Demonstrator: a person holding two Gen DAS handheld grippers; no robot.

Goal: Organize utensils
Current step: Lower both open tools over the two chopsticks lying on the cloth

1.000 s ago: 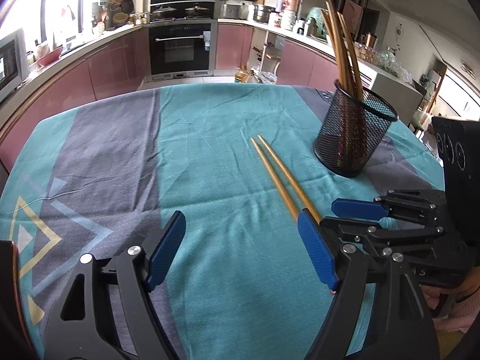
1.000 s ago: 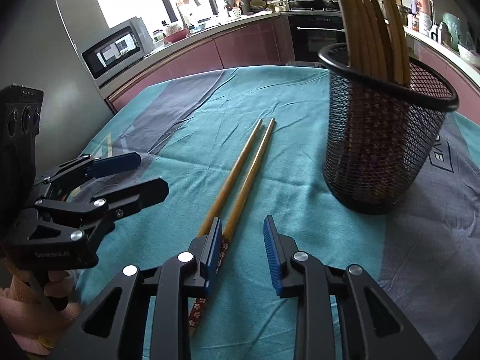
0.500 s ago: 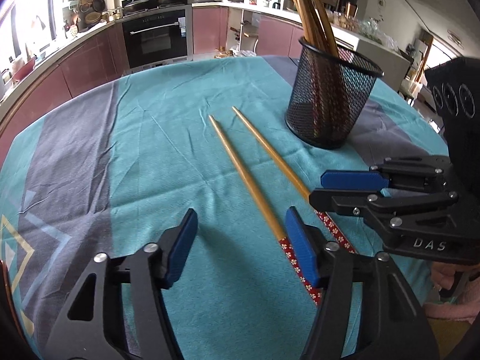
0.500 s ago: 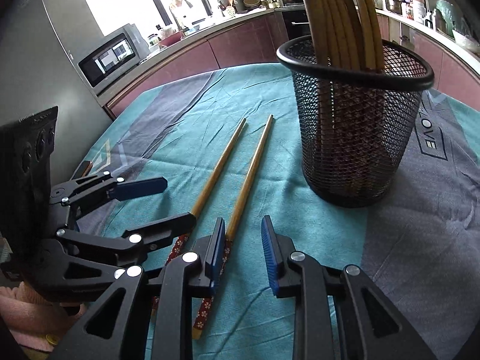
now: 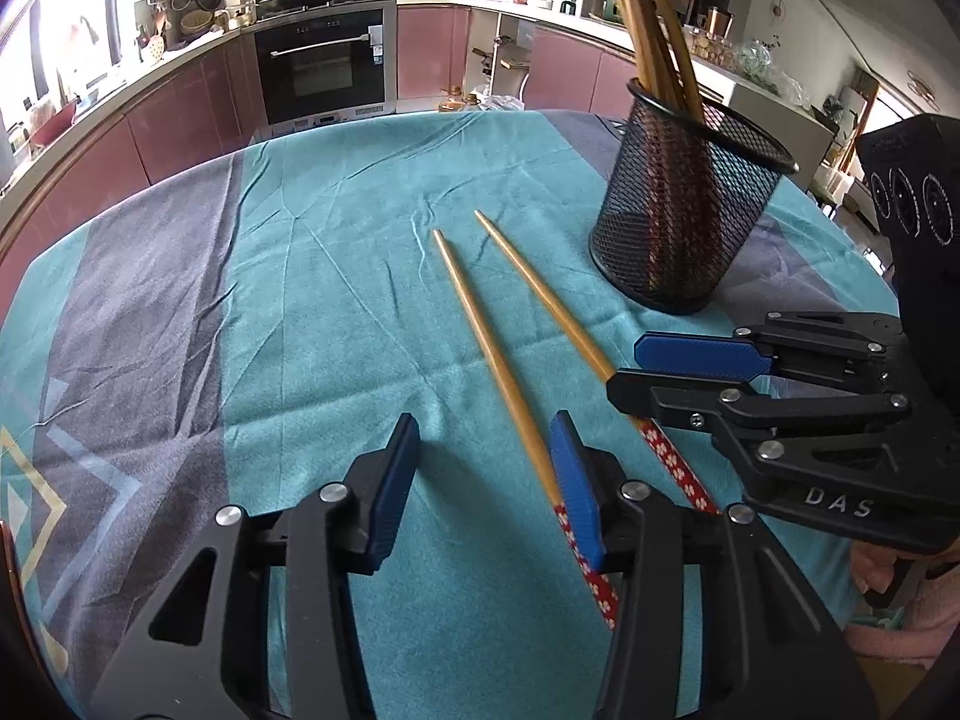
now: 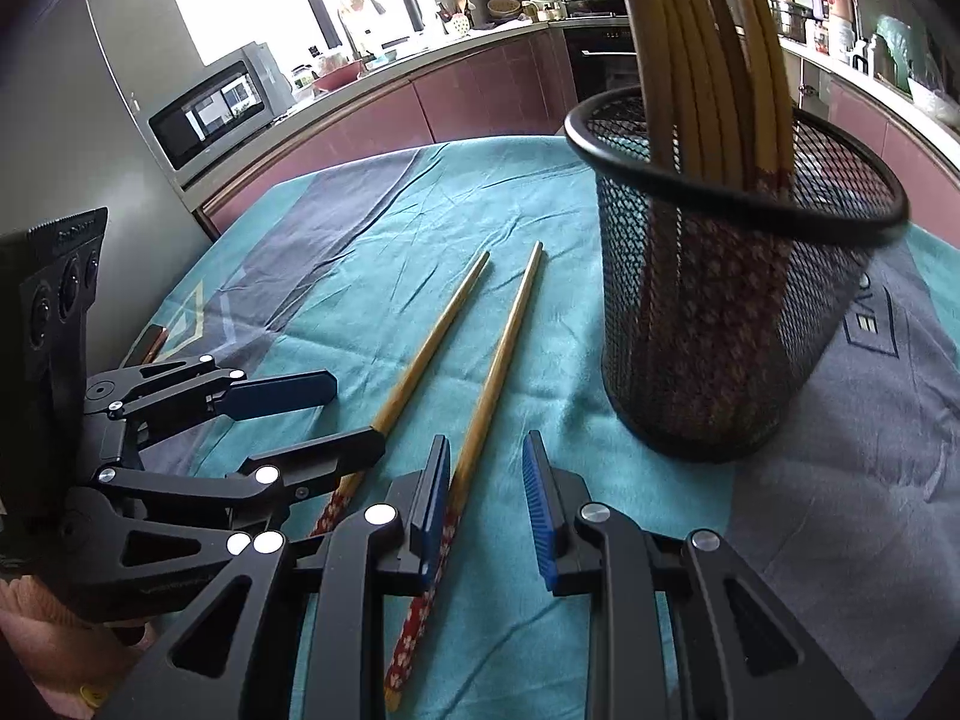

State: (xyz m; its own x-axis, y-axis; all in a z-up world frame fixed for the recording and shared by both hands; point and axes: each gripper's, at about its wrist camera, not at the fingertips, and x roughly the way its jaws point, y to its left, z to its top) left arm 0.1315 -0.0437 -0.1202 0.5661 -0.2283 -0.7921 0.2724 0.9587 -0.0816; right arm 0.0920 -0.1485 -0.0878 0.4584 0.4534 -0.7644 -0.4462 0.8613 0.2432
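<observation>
Now, in the left wrist view, the left gripper [image 5: 483, 480] is closing, narrower than a second ago, one chopstick [image 5: 492, 354] at its right pad, ungripped. Seen from the right wrist, the right gripper [image 6: 486, 507], open, straddles the other chopstick [image 6: 492, 384]; the mesh holder [image 6: 732, 276] looms larger, upper right.

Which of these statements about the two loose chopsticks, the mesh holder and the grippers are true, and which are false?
1. Two chopsticks lie loose on the tablecloth. True.
2. The mesh holder is empty. False: several chopsticks stand in it.
3. The mesh holder lies on its side. False: it stands upright.
4. The left gripper has a chopstick between its closing jaws. True.
5. The right gripper holds a chopstick in the air. False: both rest on the cloth.
</observation>
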